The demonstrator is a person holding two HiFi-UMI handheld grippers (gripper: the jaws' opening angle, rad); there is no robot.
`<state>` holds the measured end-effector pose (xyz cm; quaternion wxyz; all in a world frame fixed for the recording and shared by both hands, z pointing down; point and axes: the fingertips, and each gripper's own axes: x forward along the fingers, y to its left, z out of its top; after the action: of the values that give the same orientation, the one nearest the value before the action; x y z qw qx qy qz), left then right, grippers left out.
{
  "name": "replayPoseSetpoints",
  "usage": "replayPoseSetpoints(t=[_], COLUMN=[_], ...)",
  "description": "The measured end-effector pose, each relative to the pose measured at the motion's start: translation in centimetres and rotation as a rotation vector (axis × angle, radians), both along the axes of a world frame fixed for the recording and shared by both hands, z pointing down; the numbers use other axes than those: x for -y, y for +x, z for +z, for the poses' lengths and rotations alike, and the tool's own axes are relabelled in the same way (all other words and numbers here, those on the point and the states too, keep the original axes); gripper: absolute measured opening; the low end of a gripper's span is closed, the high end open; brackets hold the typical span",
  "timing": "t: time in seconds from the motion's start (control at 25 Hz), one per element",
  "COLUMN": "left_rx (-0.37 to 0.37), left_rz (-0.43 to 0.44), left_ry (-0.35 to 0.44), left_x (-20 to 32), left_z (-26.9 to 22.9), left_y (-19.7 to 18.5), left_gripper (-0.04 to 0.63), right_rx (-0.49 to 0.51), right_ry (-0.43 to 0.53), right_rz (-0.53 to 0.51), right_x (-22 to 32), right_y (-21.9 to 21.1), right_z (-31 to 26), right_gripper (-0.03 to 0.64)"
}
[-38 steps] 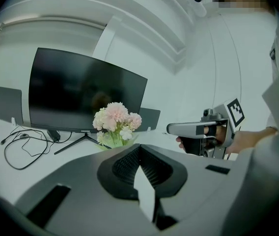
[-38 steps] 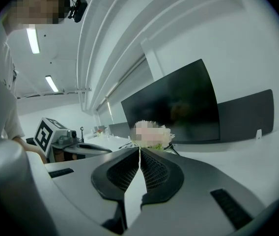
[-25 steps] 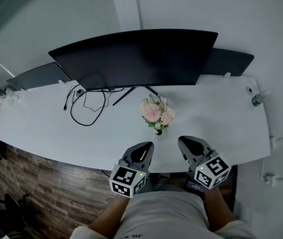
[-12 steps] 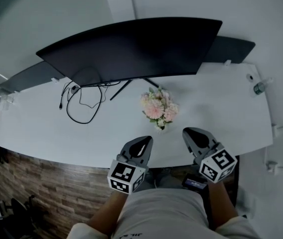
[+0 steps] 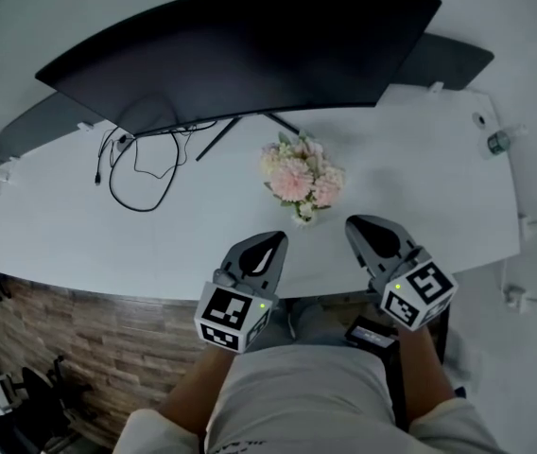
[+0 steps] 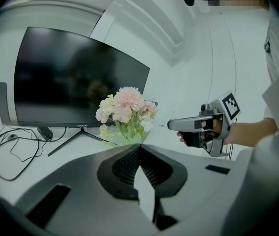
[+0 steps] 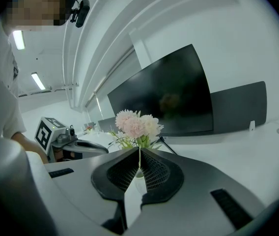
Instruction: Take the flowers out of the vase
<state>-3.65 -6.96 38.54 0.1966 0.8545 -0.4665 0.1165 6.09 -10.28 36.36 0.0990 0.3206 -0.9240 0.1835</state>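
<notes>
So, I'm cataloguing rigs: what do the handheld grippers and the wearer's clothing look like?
The left gripper and right gripper: grey tapered shells, black ribbed pads, white cubes with black square markers and a green light. Worn: a pale short-sleeved shirt.

Desk (image 5: pixel 420 206) open btwn front edge & flowers (image 5: pixel 302 173), room on both sides. Behind: monitor (image 5: pixel 240 55), its stand (image 5: pixel 214 143) near flowers. Cables (image 5: pixel 138 170) far left, well apart.

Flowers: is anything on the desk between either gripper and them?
Nothing visible. Only bare desk lies between the flowers and the left gripper and right gripper, both shut and empty. The cable and monitor stand sit beyond, to the left.
</notes>
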Motion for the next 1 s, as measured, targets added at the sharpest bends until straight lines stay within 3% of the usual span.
replayPoseSetpoints(t=[1.0], left_rx=[0.002], left_rz=[0.000], left_ry=[-0.066], left_x=[1.5], left_z=[5.4], left_y=[-0.5], left_gripper=[0.003], right_rx=[-0.026], right_ry=[-0.062], right_rz=[-0.009], right_x=[1.7], right_y=[-1.4], right_z=[4.7], right_gripper=[0.034])
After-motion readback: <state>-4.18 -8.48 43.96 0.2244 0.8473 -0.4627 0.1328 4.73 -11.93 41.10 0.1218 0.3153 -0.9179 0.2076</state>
